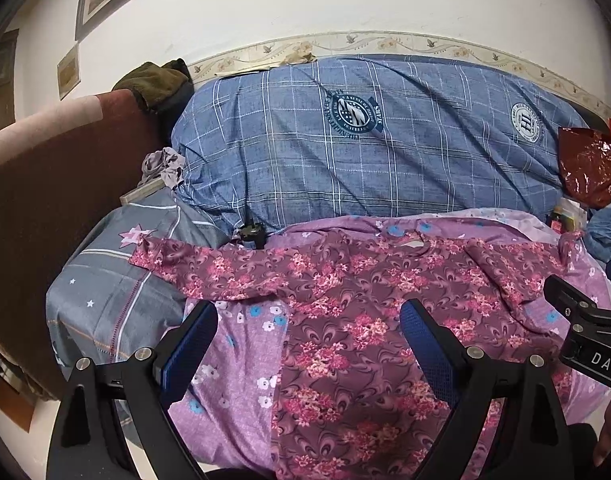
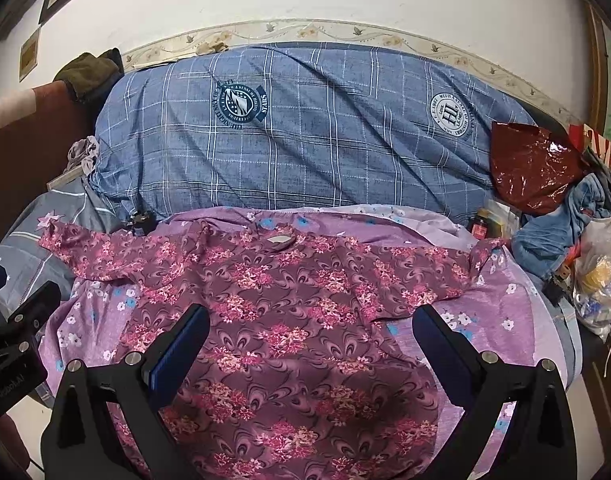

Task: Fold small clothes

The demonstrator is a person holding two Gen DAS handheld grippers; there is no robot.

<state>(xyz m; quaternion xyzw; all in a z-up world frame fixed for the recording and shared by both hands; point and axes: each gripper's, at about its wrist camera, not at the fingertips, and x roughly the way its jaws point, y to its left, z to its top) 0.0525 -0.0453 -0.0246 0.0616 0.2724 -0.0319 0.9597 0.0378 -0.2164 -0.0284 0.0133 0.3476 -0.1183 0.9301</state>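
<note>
Lying flat on the purple sheet [image 2: 517,320], the floral shirt [image 2: 289,320] stretched sleeve-to-sleeve crosswise ahead of both released claws, left gripper [image 1: 309,332] nearer its left sleeve [image 1: 193,268], right gripper [image 2: 311,340] nearer the other.

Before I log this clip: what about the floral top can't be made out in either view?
- Hem of the floral top: cut off by the bottom edge and the left gripper in the left wrist view; likewise behind the right gripper.
- Neck label: too small to read.
- Underside: hidden against the purple sheet.
</note>
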